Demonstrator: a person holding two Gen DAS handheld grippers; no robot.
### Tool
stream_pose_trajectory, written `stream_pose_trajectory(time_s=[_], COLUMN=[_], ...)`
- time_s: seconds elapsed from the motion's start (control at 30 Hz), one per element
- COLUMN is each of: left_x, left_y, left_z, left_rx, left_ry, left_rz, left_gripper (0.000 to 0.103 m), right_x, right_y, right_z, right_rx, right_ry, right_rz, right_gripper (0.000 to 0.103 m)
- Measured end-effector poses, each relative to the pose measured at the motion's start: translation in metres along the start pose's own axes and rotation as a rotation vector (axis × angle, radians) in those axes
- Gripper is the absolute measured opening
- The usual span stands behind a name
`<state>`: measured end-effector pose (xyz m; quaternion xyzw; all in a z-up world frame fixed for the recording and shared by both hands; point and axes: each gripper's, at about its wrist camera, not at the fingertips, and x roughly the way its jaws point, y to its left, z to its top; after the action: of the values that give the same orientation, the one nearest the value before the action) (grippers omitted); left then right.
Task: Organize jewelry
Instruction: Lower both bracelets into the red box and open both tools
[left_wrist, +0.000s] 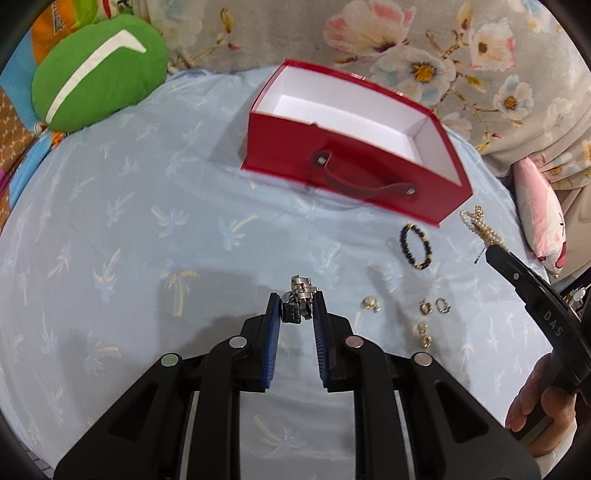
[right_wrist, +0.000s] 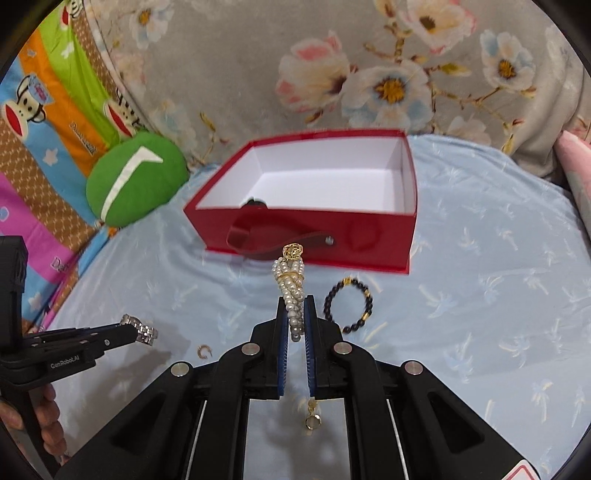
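Red box (right_wrist: 306, 236) open on pale blue bedspread (left_wrist: 129, 240), white inside looks bare, far corner unclear. Left gripper (left_wrist: 295, 310) pinching steel watch (left_wrist: 301, 299), lifted off cloth. Right gripper (right_wrist: 295, 317) clamped narrow on pearl bracelet (right_wrist: 291, 291), gold clasp end sticking up toward box. Dark bead bracelet (right_wrist: 349, 306), rings (left_wrist: 436, 306) loose on bedspread near box. Step in hand: carrying picked pieces. Next: over rim, lower inside, release one at a time.
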<state>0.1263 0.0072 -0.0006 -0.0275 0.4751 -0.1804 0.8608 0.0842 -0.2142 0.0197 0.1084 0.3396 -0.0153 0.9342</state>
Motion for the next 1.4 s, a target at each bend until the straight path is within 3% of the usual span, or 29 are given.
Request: stream_pose_trajectory(time_s=[0.3, 0.57, 0.8, 1.13, 1.23, 1.27, 1.3, 1.37, 1.4], left_x=[-0.034, -0.032, 0.005, 0.085, 0.107, 0.113, 0.119, 0.126, 0.127], left_y=[-0.023, -0.042, -0.061, -0.076, -0.078, -0.078, -0.079, -0.079, -0.078], left_z=[0.056, 0.129, 0.183, 0.228, 0.237, 0.24, 0.242, 0.245, 0.246], left_rx=[0.057, 0.097, 0.144, 0.167, 0.162, 0.159, 0.163, 0.162, 0.156], left_ry=[-0.158, -0.282, -0.313, -0.249, -0.231, -0.237, -0.241, -0.235, -0.237], left_rz=[-0.001, 0.005, 0.029, 0.051, 0.066, 0.076, 0.088, 0.113, 0.119], left_gripper=[0.017, 0.017, 0.017, 0.017, 0.018, 0.02, 0.023, 0.046, 0.051], right_x=[-0.024, -0.009, 0.035, 0.114, 0.132, 0.138, 0.141, 0.139, 0.137], right_y=[-0.002, -0.01, -0.021, -0.03, -0.034, -0.035, -0.037, -0.039, -0.039], right_z=[0.047, 0.102, 0.142, 0.168, 0.173, 0.174, 0.174, 0.173, 0.173], right_rx=[-0.014, -0.03, -0.013, -0.017, -0.023, -0.021, -0.014, 0.001, 0.004], right_ry=[-0.112, -0.189, -0.176, -0.106, -0.102, -0.106, -0.114, -0.149, -0.161], right_rz=[-0.011, -0.034, -0.041, -0.069, -0.077, -0.094, -0.109, -0.131, -0.132], right_gripper=[0.007, 0.007, 0.007, 0.007, 0.012, 0.027, 0.048, 0.057, 0.058])
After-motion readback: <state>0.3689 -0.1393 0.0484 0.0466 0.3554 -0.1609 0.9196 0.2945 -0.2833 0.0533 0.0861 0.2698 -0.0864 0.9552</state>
